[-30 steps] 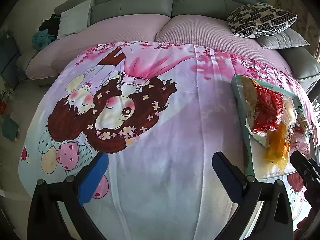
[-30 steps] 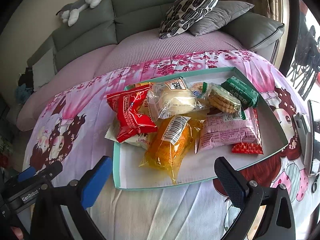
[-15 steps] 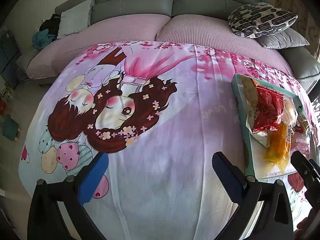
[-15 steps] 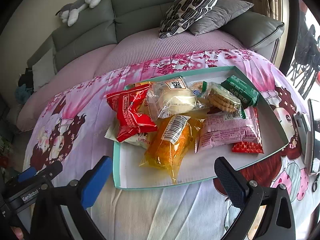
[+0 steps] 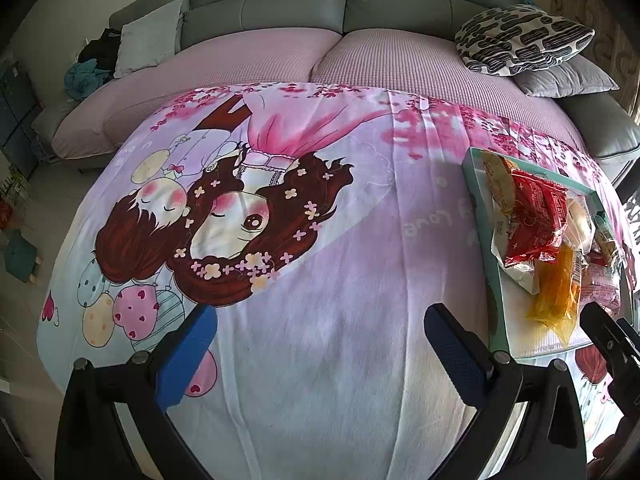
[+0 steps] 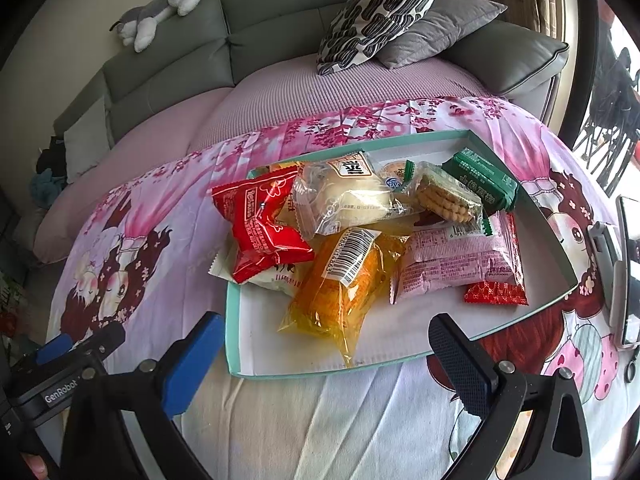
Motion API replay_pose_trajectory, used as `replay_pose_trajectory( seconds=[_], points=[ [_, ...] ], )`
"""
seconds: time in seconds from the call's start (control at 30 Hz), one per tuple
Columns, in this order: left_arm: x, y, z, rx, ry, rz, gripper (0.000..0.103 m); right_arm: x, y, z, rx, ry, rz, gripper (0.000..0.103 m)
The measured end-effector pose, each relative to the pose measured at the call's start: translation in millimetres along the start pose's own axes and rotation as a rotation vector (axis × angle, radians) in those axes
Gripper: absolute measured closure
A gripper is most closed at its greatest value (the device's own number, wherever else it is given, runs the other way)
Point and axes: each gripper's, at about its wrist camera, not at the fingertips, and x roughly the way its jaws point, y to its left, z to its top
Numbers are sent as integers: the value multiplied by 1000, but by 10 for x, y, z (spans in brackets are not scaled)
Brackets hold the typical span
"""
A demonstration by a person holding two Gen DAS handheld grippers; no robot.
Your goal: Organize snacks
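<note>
A shallow teal-rimmed tray (image 6: 236,340) lies on a cartoon-print cloth and holds several snack packets: a red packet (image 6: 260,224), a clear bread packet (image 6: 344,200), an orange packet (image 6: 340,280), a biscuit packet (image 6: 448,196), a green packet (image 6: 480,176) and a pink packet (image 6: 456,264). My right gripper (image 6: 324,352) hovers open just in front of the tray's near edge, nothing between its fingers. In the left wrist view the tray (image 5: 494,288) sits at the far right. My left gripper (image 5: 320,340) is open over bare cloth, left of the tray.
A grey sofa (image 5: 272,4) with a lilac seat cover runs behind the cloth. A patterned cushion (image 6: 380,12) and a grey cushion (image 6: 440,28) lie at its right end; a plush toy (image 6: 160,8) rests on the backrest. A phone on a stand (image 6: 624,272) is at the right edge.
</note>
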Motion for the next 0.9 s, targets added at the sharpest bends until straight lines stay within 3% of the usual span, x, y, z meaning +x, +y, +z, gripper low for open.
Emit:
replay_pose_trajectory(
  seconds=[0.9],
  points=[
    [28, -12, -4, -3, 19, -16, 0, 3, -4, 3, 4, 6, 2, 0]
  ],
)
